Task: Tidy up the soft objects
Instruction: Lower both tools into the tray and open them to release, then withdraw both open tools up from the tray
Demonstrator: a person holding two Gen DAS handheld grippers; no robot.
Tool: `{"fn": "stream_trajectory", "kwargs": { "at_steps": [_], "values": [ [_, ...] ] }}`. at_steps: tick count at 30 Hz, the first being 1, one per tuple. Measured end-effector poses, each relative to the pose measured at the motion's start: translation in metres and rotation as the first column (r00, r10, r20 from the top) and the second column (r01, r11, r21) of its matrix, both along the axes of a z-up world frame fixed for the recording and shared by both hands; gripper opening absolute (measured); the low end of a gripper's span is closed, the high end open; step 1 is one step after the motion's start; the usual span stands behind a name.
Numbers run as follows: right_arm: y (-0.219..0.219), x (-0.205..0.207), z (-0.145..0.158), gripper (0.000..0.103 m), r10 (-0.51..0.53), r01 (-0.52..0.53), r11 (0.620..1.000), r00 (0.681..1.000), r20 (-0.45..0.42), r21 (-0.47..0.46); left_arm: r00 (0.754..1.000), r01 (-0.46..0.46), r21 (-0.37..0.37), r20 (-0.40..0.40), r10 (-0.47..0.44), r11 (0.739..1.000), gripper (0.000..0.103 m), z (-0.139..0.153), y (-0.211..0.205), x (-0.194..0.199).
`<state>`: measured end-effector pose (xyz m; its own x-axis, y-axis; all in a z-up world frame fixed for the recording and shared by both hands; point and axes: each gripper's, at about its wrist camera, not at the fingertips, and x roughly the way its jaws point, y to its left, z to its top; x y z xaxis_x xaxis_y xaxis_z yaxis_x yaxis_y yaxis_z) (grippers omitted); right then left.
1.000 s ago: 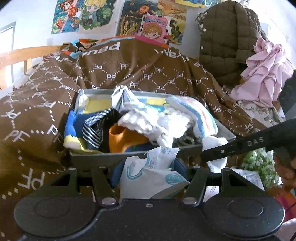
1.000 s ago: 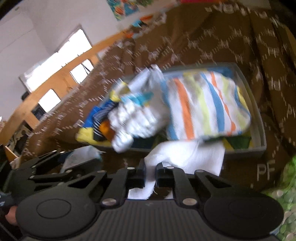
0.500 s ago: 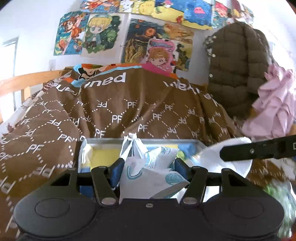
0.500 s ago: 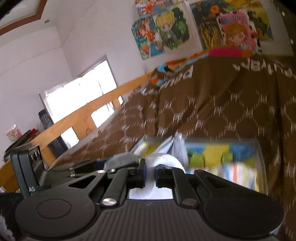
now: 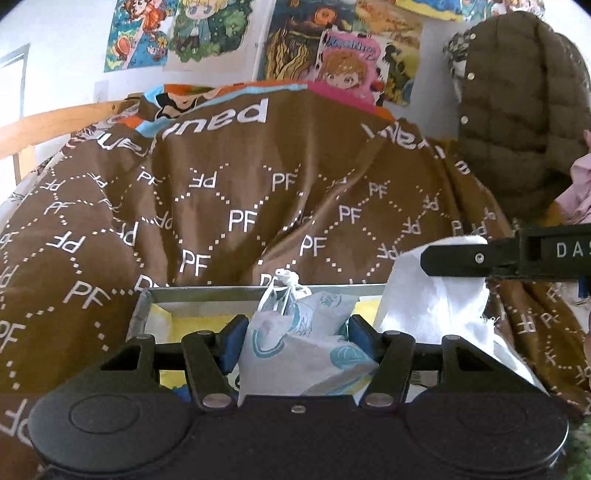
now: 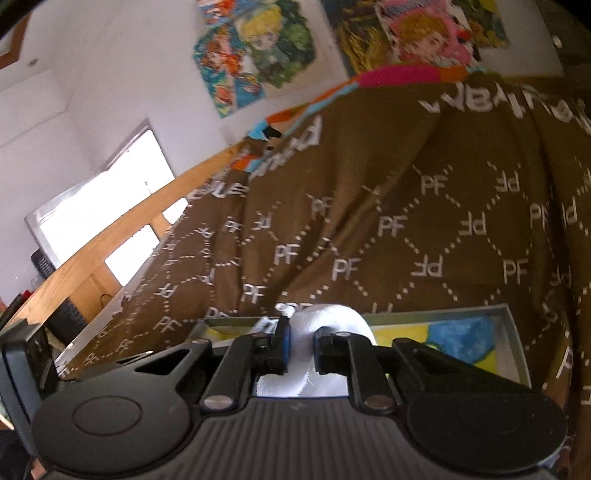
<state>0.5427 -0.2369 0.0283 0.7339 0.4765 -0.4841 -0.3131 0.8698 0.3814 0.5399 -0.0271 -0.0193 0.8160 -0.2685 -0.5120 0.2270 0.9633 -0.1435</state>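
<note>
White cloth [image 6: 325, 325] sits between the pads of the right hand-held gripper [image 6: 301, 349], whose jaws are opening at this moment while the cloth is still pinched there and draped over the tips. In the left wrist view the same cloth [image 5: 432, 295] hangs down from the right tool's finger, above the right end of the grey bin [image 5: 207, 293]. The left hand-held gripper [image 5: 293, 339] is clenched on a white pouch with teal prints [image 5: 295, 354], its blue pads pressing the pouch from both sides, the knotted top poking up above them.

Beyond both tools lies the bin, resting on a bed covered by a brown blanket [image 5: 229, 206] lettered in white. Yellow and blue fabric shows inside the bin [image 6: 509, 332]. Behind the bed, cartoon posters [image 5: 207, 29] hang on the wall, and a quilted brown jacket [image 5: 517, 110] hangs at the right.

The step in hand looks like placing the two soft things in the bin. To do it well, the right tool should be over open bin space before the cloth falls free, so that no tail hangs over the rim. The pouch should keep its grip until it is lowered, then go beside the cloth, not on top of it.
</note>
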Motion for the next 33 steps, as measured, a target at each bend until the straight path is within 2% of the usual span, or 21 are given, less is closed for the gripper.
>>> {"fn": "stream_trajectory", "kwargs": {
  "at_steps": [6,8,10,12,17,23,27,30,33],
  "values": [
    [-0.004,0.013,-0.015,0.020,-0.031,0.031,0.999,0.998,-0.051,0.010,0.999,0.013,0.012,-0.051,-0.013,1.000,0.060,-0.011,-0.009,0.012],
    [-0.004,0.015,-0.017,0.024,-0.032,0.032,0.999,0.998,-0.062,0.010,0.998,0.016,0.023,-0.059,-0.015,1.000,0.060,-0.013,-0.011,0.013],
    [-0.004,0.014,-0.017,0.034,-0.035,0.036,0.999,0.997,-0.068,0.012,0.997,0.012,0.016,-0.070,-0.011,1.000,0.060,-0.015,-0.010,0.014],
    [-0.004,0.013,-0.017,0.040,-0.035,0.036,0.999,0.996,-0.076,0.010,0.997,0.005,0.006,-0.081,-0.005,1.000,0.061,-0.015,-0.008,0.013],
    [-0.005,0.009,-0.016,0.046,-0.037,0.038,0.999,0.995,-0.091,0.012,0.994,-0.001,-0.024,-0.107,-0.001,1.000,0.066,-0.014,-0.003,0.010],
    [-0.008,0.003,-0.012,0.056,-0.041,0.043,0.999,0.994,-0.097,0.023,0.994,-0.006,-0.016,-0.108,0.004,1.000,0.072,-0.010,-0.002,0.001],
    [-0.011,-0.005,-0.004,0.066,-0.048,0.052,0.998,0.995,-0.092,0.043,0.995,-0.010,-0.018,-0.101,0.008,1.000,0.075,-0.005,0.001,-0.009],
    [-0.010,-0.014,0.003,0.072,-0.057,0.061,0.997,0.995,-0.088,0.051,0.995,-0.016,-0.026,-0.097,0.014,1.000,0.083,0.001,0.006,-0.019],
    [-0.007,-0.026,0.014,0.079,-0.072,0.077,0.995,0.994,-0.087,0.056,0.995,-0.016,-0.036,-0.101,0.013,0.999,0.084,0.010,0.015,-0.030]
  ]
}}
